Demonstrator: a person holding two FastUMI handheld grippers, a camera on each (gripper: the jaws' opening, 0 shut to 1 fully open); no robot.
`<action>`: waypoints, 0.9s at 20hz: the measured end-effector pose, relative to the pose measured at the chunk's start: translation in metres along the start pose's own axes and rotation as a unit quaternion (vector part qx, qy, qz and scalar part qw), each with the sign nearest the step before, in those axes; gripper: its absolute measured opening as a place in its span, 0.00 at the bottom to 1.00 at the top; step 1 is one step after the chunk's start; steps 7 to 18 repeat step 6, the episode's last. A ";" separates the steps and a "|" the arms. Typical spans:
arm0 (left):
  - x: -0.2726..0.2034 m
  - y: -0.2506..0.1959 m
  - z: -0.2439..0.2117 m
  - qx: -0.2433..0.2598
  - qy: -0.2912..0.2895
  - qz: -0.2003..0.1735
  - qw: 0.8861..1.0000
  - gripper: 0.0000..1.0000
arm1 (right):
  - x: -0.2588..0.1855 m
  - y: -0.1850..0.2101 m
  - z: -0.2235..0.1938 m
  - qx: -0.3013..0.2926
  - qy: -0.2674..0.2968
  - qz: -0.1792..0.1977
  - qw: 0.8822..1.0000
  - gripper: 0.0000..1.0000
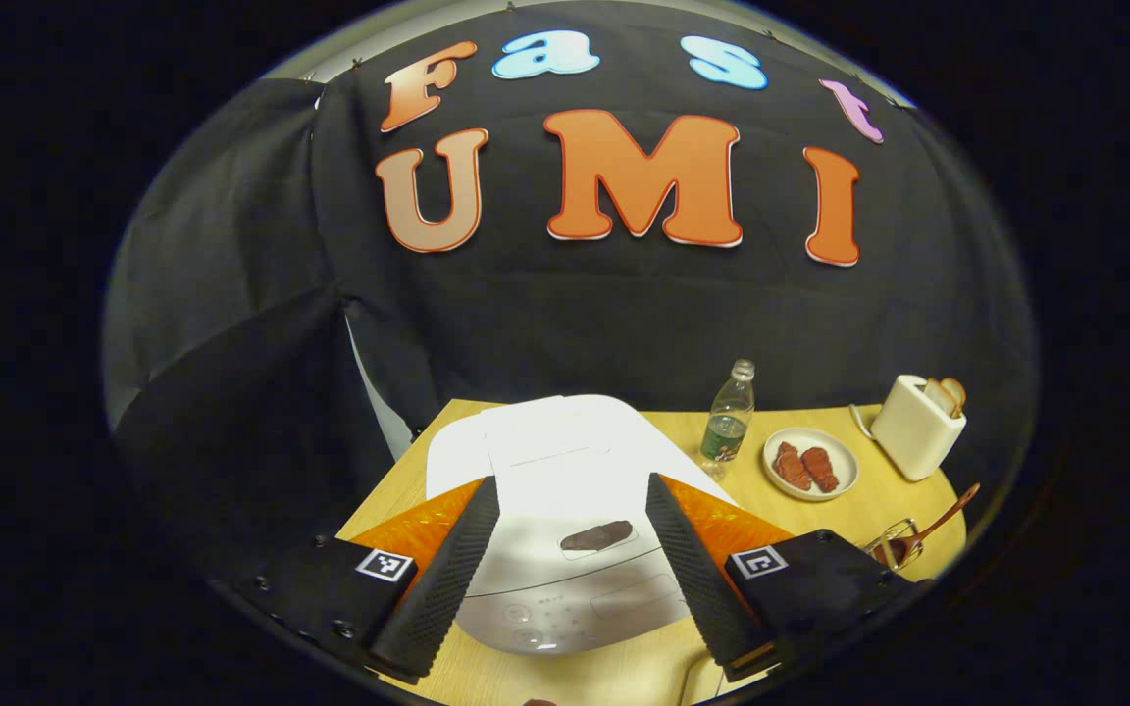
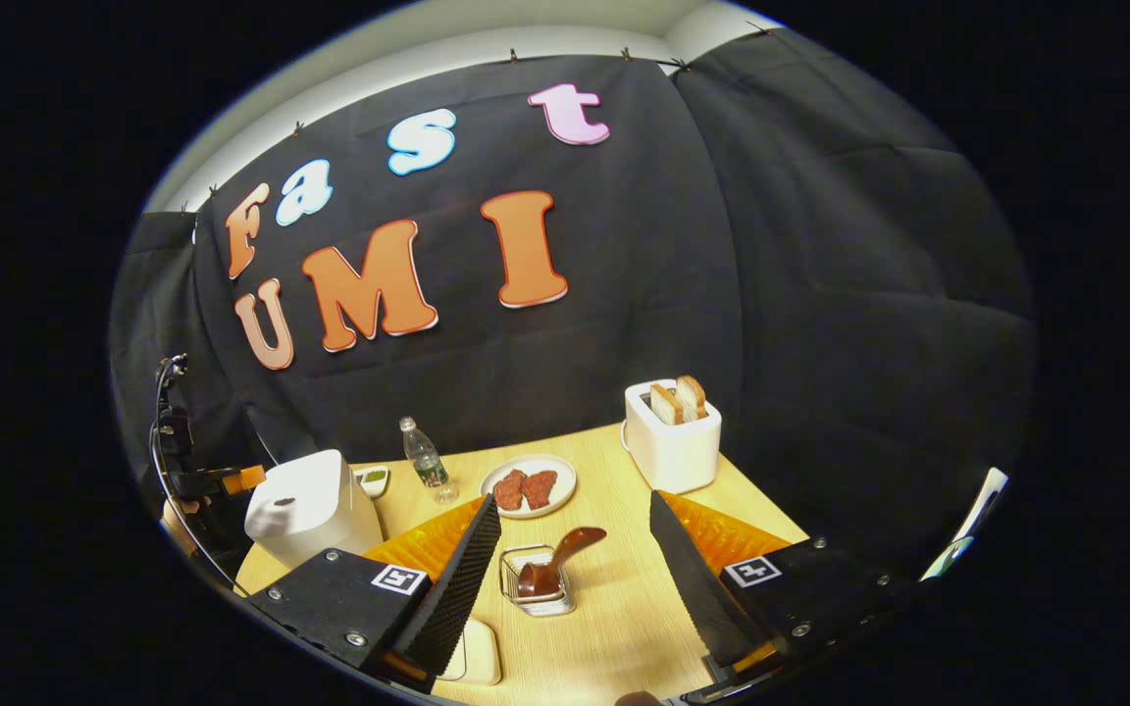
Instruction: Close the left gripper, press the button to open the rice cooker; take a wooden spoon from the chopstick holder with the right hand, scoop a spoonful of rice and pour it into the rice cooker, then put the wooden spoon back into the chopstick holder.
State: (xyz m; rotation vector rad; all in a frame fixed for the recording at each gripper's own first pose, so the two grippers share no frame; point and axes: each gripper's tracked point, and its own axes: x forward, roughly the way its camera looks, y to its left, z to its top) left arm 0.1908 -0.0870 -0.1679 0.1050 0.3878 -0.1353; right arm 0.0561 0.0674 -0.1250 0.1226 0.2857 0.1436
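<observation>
Now both hand-held grippers [image 1: 565, 544] [image 2: 575, 549] spread apart, wooden spoon [image 2: 555, 564] upright-tilted, bowl-end up-right, in chopstick holder [image 2: 538, 580].

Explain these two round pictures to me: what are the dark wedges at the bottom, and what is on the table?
Each picture comes from a camera riding on hand-held tongs, looking along their two fingers; those are the wedges. The left tongs are open above the closed rice cooker. The right tongs are open too, facing a wire holder with a wooden spoon in it. Also on the table: a bottle, a plate of meat, and a toaster with bread. Nothing is held.
</observation>
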 end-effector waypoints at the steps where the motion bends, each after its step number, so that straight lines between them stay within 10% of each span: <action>1: -0.012 0.005 0.015 -0.002 -0.014 0.000 1.000 1.00 | -0.003 0.004 0.015 -0.009 -0.013 0.004 1.000 0.95; 6: -0.107 0.019 0.109 0.003 -0.100 -0.011 0.995 1.00 | -0.024 0.029 0.090 -0.049 -0.084 0.030 0.995 0.95; 18: -0.107 0.019 0.109 0.003 -0.100 -0.011 0.995 1.00 | -0.024 0.029 0.090 -0.049 -0.084 0.030 0.995 0.95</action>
